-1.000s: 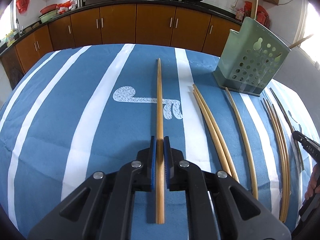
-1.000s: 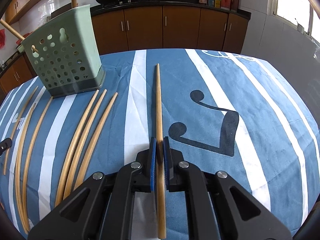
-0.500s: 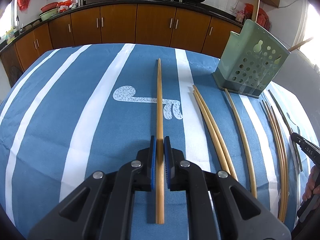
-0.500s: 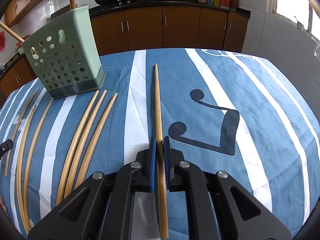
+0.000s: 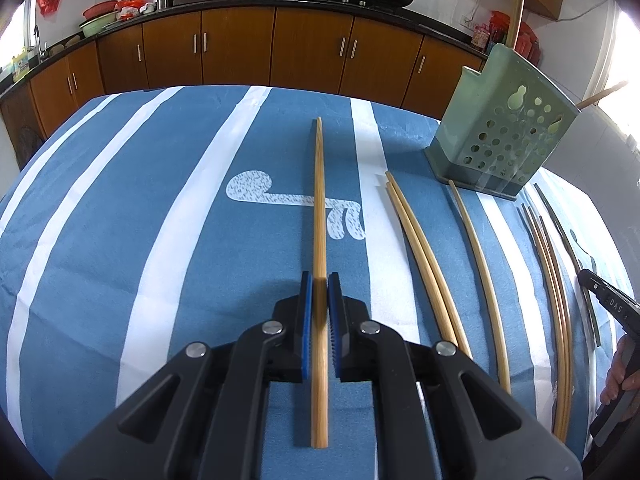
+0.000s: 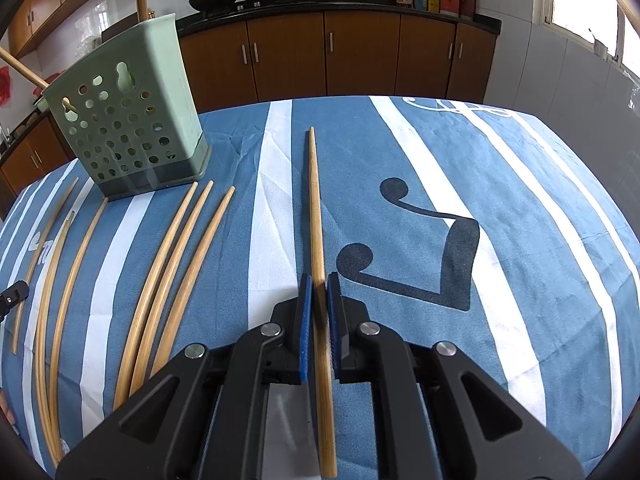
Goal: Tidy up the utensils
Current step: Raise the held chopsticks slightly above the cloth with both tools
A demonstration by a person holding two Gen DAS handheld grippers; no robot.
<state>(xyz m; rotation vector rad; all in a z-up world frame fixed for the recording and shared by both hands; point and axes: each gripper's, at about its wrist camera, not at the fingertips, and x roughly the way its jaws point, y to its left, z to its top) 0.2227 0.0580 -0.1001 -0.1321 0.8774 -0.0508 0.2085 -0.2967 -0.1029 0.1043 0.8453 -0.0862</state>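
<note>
While each hand carries one chopstick, we hold both low over the blue-and-white striped tablecloth [image 5: 120, 240]. Our left gripper [image 5: 320, 292] is pinched closed on a long tan wooden chopstick [image 5: 319, 200] and our right gripper [image 6: 318, 294] on its match [image 6: 316, 208] — each stick runs between the blue pads, tip pointing away, butt trailing behind. We judge both are bound for the pale green perforated plastic holder [image 6: 124, 120], with loose chopsticks [image 6: 172, 260] lying beside it.
</note>
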